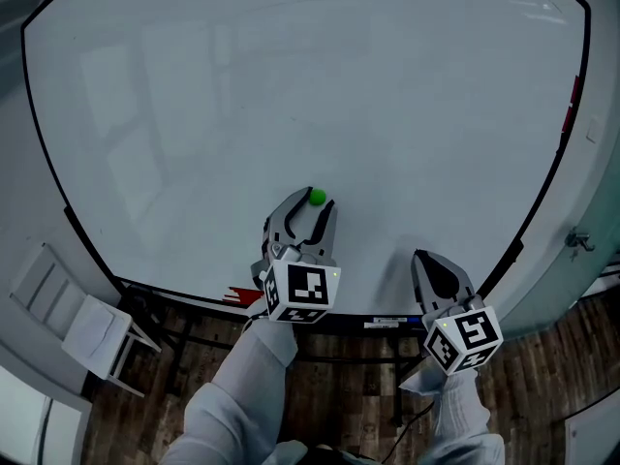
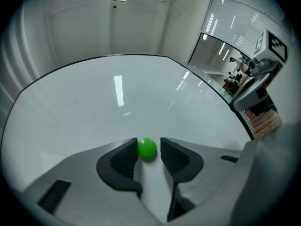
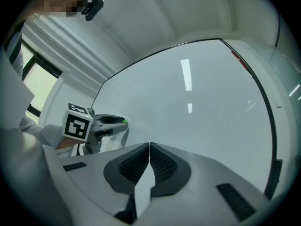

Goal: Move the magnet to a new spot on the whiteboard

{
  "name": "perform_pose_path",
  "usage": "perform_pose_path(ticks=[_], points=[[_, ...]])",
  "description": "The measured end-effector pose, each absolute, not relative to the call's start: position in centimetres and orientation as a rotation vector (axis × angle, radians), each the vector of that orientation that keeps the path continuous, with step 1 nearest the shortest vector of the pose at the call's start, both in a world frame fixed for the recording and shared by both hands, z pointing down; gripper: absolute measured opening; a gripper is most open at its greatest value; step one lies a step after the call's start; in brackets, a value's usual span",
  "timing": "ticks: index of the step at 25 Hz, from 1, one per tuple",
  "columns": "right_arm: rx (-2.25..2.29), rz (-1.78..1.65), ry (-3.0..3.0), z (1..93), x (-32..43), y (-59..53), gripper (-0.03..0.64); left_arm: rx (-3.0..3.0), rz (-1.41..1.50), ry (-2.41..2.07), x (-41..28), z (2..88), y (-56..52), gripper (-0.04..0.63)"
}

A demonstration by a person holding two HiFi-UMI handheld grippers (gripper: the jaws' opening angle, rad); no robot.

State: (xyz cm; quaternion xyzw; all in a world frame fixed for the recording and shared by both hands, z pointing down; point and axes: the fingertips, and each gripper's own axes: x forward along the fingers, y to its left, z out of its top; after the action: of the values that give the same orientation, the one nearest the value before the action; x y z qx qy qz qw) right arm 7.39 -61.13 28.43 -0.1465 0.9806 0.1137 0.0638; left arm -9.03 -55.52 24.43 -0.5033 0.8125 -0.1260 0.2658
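Observation:
A small green round magnet (image 1: 317,198) sits on the whiteboard (image 1: 291,85), low and near its middle. My left gripper (image 1: 318,202) is up against the board with the magnet (image 2: 147,148) between its fingertips. One pad touches the magnet and a thin gap shows at the other, so the gripper (image 2: 148,150) is open. My right gripper (image 1: 419,256) hangs by the board's lower right edge, shut with nothing between its pads (image 3: 149,148). The right gripper view shows the left gripper (image 3: 112,121) and a green speck of the magnet (image 3: 125,121) at the left.
The whiteboard's black frame (image 1: 542,192) runs close to my right gripper. A red object (image 1: 242,296) lies on the ledge under the board. A white folding stand (image 1: 92,332) is at the lower left on a wooden floor (image 1: 542,386).

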Motion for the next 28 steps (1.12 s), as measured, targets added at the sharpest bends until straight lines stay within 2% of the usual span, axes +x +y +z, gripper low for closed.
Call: perform_pose_path(ticks=[4,20,28], points=[[-0.449,0.312,2.965,29.2,7.7,-61.5,0.028,-1.341,-0.339,2.2,-9.3,24.4,-55.4,0.118],[-0.405,0.31,2.973,29.4,7.9,-61.0,0.028,-1.383,-0.367,2.207,-8.3,24.9,-54.3,0.12],[-0.366,0.294,2.997,31.5,8.1,-59.8,0.028,-1.428,-0.378,2.258,-7.2,29.0,-51.3,0.12]])
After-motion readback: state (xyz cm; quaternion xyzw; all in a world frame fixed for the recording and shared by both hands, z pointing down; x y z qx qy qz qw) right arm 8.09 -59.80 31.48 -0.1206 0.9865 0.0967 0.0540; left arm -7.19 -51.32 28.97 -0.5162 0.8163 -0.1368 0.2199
